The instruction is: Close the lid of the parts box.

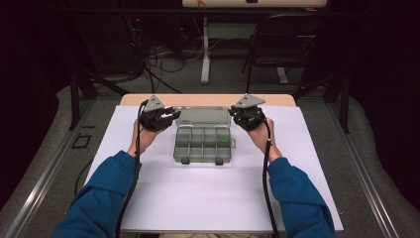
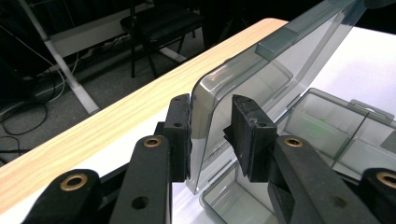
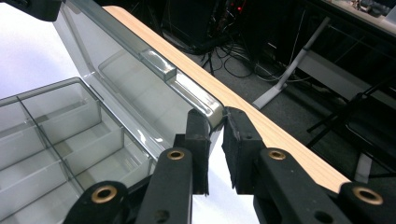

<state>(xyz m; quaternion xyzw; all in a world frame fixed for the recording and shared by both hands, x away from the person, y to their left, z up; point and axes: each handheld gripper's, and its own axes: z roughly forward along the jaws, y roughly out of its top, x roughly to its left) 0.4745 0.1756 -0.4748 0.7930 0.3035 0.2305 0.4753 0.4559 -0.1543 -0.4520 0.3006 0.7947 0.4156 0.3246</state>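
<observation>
A clear grey compartment box [image 1: 198, 148] lies in the middle of the white table cover, its lid [image 1: 204, 115] standing up at the far side. My left gripper [image 1: 171, 115] pinches the lid's left corner; in the left gripper view the lid's rim [image 2: 210, 88] sits between the pads of that gripper [image 2: 211, 121]. My right gripper [image 1: 235, 115] is shut on the lid's right corner [image 3: 212, 109], which its own view shows squeezed between its pads [image 3: 215, 135]. Something small and green [image 1: 224, 140] rests in a right-hand compartment.
The wooden table edge [image 1: 208, 99] runs just behind the lid. Beyond it are a dark chair [image 1: 277, 44], a white desk leg [image 1: 205, 54] and floor cables [image 1: 158, 59]. White cover [image 1: 208, 198] stretches toward the person's blue sleeves.
</observation>
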